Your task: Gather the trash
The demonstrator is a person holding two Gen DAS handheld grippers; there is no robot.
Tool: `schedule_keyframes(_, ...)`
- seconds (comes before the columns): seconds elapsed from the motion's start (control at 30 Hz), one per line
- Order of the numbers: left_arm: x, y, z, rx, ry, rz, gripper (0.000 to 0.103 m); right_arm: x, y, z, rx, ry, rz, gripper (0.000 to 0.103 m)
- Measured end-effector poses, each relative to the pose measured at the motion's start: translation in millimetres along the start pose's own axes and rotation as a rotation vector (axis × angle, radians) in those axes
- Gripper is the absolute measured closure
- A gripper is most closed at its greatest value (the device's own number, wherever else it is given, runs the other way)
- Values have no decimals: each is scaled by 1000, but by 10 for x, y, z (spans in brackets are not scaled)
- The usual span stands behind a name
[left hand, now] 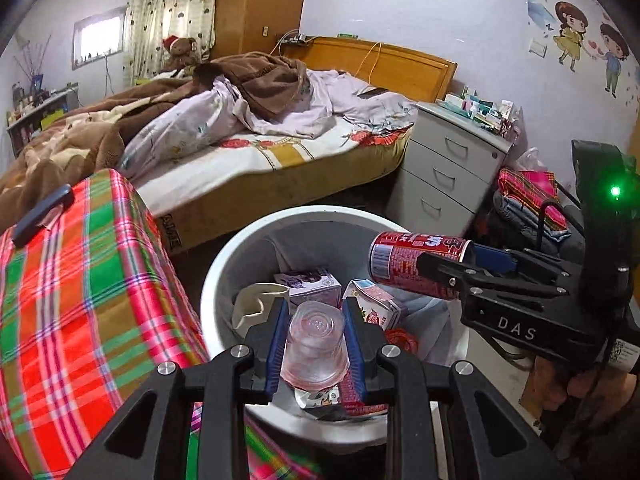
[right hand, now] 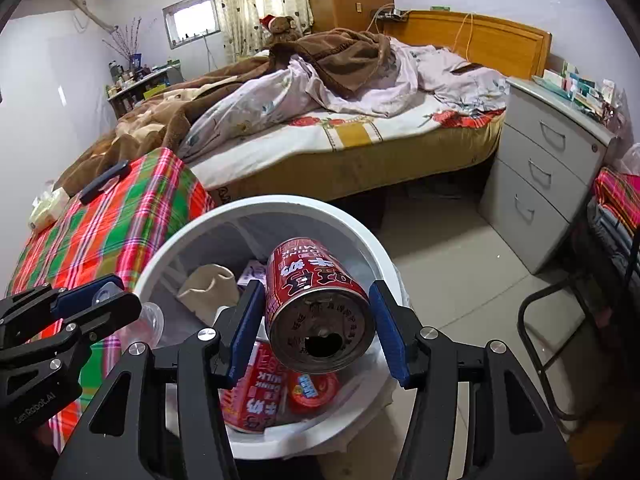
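Bedroom setting: an unmade bed [left hand: 248, 132] with a brown blanket [right hand: 328, 60] and a wooden headboard [left hand: 384, 64] fills the background, with a grey three-drawer cabinet [left hand: 444, 176] at its head end. A plaid-covered surface [left hand: 80, 300] in red, green and pink stands to the left of a white trash bin [left hand: 212, 292], touching or just beside the bin's left rim.

Left gripper [left hand: 316, 340]: positioned over the near rim of the bin. Its blue pads [left hand: 276, 344] are pressed against both sides of a clear plastic cup [left hand: 314, 348], which is held bottom-end away from the camera.

Right gripper [right hand: 316, 324]: positioned over the bin opening, toward its right rim as seen from the left wrist view. A red milk can [right hand: 316, 300] lies between the blue pads [right hand: 248, 328], its opened top toward the camera. A gap shows between the can and the right-hand pad, and in the right wrist view the can appears not firmly clamped; whether the pads bear on it cannot be determined.

Bin contents: a purple-and-white carton [left hand: 308, 284] against the far wall, a red-and-white carton [left hand: 376, 304] beside it, a beige crumpled item [left hand: 252, 300] at the left wall, a red milk carton [right hand: 252, 400] and a round red lid [right hand: 312, 392] near the front wall.
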State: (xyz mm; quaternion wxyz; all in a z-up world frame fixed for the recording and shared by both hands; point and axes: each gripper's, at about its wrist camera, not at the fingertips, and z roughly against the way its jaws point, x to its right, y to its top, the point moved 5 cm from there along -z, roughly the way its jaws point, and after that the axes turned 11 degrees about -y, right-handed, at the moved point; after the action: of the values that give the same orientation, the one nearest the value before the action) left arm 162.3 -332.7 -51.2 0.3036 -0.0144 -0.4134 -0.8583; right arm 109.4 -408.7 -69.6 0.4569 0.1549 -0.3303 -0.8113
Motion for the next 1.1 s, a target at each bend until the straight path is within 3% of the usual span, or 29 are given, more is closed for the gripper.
schedule_keyframes(0.1,0,-3,-70,-6,6,-5,73,3,-22,-45,-12,-10,6,47)
schedule_keyframes(0.17,-26,-11,-96,-12,4,13,52,15,-23,-51,-12,1,5,47)
schedule_keyframes(0.2,-35,-11,-93,-11,6,14,48,20,-25,-33,-9,3,1,47)
schedule_keyframes(0.53,-74,-33,73,24,51,32,46,26,-48,109,23,24,-20,44)
schedule_keyframes(0.67,-41,-70,238,52,93,30,41,-19,-70,252,54,31,-18,44)
schedule_keyframes(1.1,117,-410,897,150,194,49,41,-165,-317,891,204,27,0,44)
